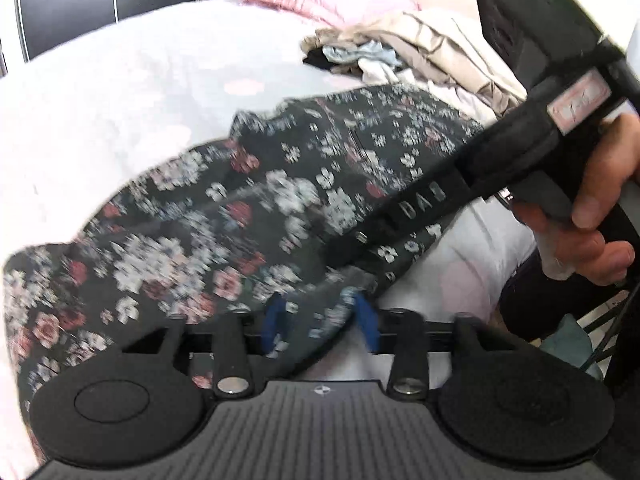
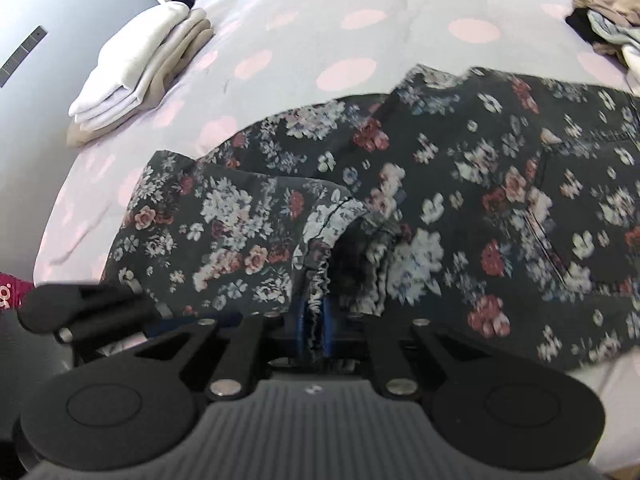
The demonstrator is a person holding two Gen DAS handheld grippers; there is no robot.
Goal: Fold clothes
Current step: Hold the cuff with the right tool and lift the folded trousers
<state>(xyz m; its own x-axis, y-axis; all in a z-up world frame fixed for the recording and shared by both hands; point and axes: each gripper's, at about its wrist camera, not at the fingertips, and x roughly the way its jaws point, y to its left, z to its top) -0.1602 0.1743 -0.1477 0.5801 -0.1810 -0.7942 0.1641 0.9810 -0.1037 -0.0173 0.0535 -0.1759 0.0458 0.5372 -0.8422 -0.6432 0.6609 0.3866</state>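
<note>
Floral dark garment (image 2: 460, 184) is lying across the dotted bedsheet (image 2: 320, 32), motion-blurred. Left gripper (image 1: 320, 320) is standing parted around a cloth edge at 6 o'clock; actual clamping cannot be told. Right gripper (image 2: 316, 328) is pinching the gathered hem. A fold looks mid-carry; next, both edges need laying aligned. Unsorted pile (image 1: 400, 52) at 1 o'clock is running out of view.

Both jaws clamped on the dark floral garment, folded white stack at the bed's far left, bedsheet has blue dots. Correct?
Not quite: the dots on the pale bedsheet are pink, not blue, as the right wrist view shows. The rest holds: the left gripper and right gripper both pinch the dark floral garment, and the folded white stack lies far left.
</note>
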